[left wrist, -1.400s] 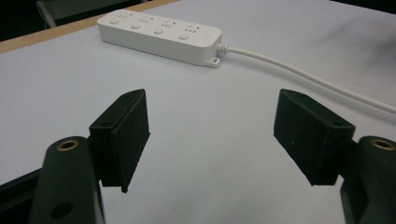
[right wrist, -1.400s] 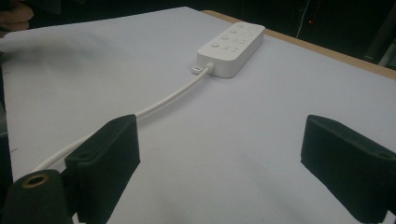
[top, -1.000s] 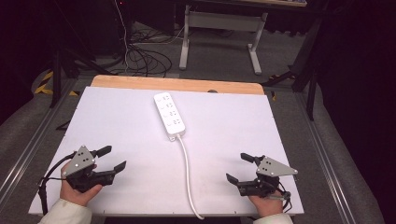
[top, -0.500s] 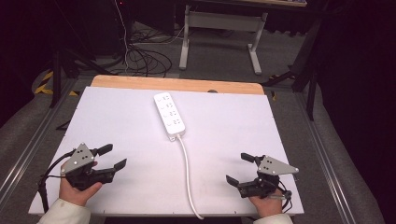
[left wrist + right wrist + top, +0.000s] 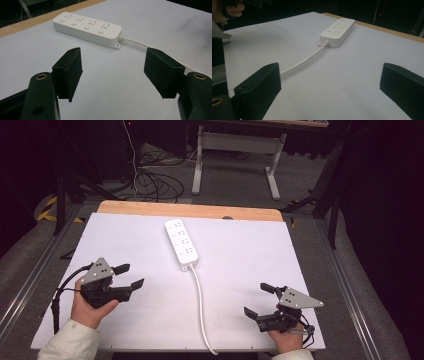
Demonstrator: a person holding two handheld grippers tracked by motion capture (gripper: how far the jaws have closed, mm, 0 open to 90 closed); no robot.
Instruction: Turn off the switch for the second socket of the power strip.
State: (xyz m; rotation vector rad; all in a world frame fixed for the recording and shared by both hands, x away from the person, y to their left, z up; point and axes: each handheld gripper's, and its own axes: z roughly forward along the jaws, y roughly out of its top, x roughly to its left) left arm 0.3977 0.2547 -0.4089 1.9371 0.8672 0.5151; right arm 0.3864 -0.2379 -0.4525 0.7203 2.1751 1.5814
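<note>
Nothing done yet, to judge from the layout. Power strip (image 5: 181, 244) lying flat on the white desk (image 5: 125, 240), toward the far middle, sockets up, all four free of plugs in the left gripper view (image 5: 87, 25). Cord (image 5: 201, 305) running from its near end straight back toward the person and off the near edge of the desk; plug end out of sight. Left tool (image 5: 129, 276) held at the near left of the desk, jaws apart and clamped on nothing, aimed toward the strip but well apart from it; bare desk between the jaws in its own view. Right tool (image 5: 259, 301) held at the near right, jaws likewise wide apart and empty, pointing across toward the cord, which passes ahead of the left-hand jaw in the right gripper view (image 5: 304, 60) without touching it. Both hands low near the desk's near edge, neither tool in contact with strip or cord. Everything still ahead, by the look of it: the reach in, the closing on strip or cord, and whatever handling follows. No other loose things on the desk.
</note>
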